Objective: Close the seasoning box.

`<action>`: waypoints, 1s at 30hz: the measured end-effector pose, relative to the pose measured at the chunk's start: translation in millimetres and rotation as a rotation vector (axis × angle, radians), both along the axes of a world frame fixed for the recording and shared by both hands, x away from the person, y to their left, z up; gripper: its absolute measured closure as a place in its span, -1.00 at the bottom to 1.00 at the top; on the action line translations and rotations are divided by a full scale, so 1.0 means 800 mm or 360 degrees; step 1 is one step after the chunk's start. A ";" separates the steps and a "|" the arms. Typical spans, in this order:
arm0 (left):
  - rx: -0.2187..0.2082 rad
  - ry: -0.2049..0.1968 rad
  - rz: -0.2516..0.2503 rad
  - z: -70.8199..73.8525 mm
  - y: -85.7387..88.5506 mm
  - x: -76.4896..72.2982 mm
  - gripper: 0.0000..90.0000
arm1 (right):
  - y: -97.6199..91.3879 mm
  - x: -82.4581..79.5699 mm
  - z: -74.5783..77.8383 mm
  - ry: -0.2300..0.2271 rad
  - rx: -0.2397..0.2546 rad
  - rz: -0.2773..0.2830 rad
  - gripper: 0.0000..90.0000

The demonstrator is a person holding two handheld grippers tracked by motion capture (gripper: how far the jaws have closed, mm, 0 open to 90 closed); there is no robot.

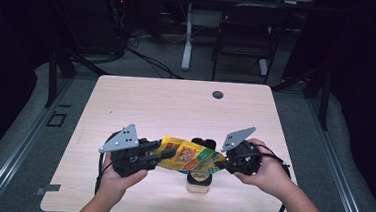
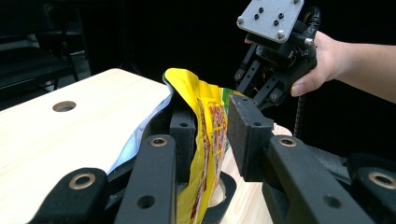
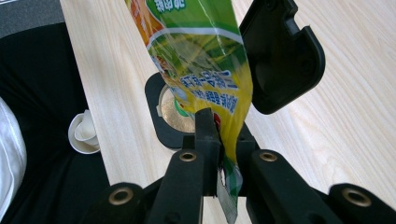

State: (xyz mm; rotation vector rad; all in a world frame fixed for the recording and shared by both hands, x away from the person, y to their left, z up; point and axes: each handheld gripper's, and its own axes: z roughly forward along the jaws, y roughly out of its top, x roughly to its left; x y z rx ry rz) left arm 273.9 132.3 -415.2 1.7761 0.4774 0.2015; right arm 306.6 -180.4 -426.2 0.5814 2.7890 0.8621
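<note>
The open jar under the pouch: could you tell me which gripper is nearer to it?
Right. The right gripper pinches the pouch just above the jar; the left gripper holds the pouch's far end.

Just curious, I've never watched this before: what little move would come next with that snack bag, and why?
Probably tip the yellow foil snack bag a little more. Both tongs, left and right, hold its ends, its low end right above the open flip-lid jar, so the contents could slide in.

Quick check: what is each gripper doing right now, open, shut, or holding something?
Left gripper: shut on the yellow snack bag, gripping one end.
Right gripper: shut on the same bag's other end.
</note>
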 end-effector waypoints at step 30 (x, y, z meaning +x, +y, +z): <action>0.0003 -0.0025 0.0006 0.004 0.001 -0.002 0.61 | 0.008 -0.002 0.005 -0.0061 -0.0009 -0.0006 0.97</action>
